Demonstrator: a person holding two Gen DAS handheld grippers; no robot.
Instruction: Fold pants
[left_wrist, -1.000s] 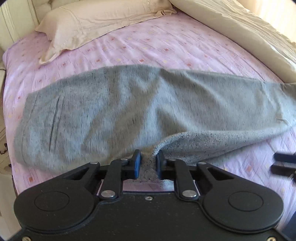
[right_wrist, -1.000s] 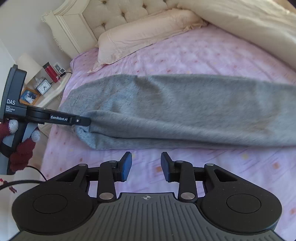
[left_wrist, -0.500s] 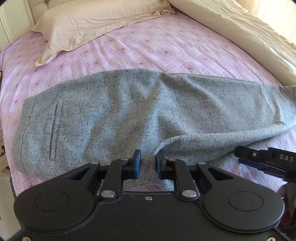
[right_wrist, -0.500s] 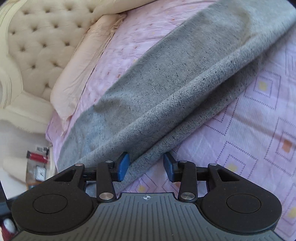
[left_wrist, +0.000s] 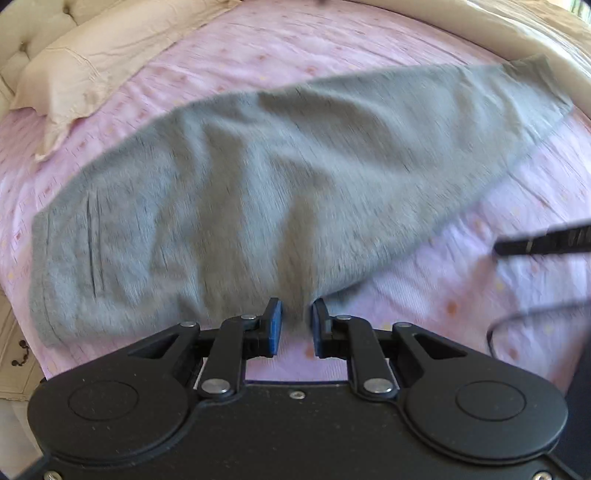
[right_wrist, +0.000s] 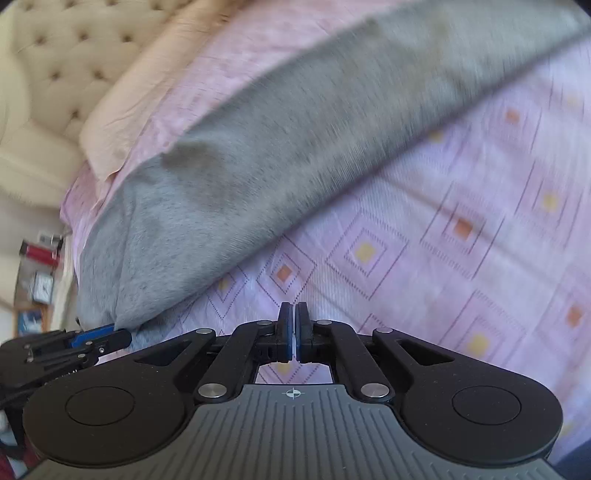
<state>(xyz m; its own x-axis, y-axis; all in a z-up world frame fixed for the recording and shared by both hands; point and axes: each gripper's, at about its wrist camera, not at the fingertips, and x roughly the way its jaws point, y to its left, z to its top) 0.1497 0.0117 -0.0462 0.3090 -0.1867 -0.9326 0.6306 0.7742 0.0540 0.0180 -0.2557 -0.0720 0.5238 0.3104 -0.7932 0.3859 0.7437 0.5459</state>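
Soft grey pants (left_wrist: 280, 192) flat on pink patterned bedsheet (right_wrist: 461, 229). Left gripper (left_wrist: 296, 319) released beside pants edge. Right gripper (right_wrist: 294, 325) clenched, grasping nothing.

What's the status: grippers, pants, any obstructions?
Left gripper open, fingers at the near edge of the pants, no pinch visible. Right gripper shut on nothing, over bare sheet. Pants lying lengthwise on the bed. Nothing in the way.

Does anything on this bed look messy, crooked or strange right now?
Only small things. The grey pants lie slanted across the pink sheet, rumpled near the left gripper, whose fingers are slightly apart at the hem. The right gripper is shut on nothing. Nothing looks spilled or torn.
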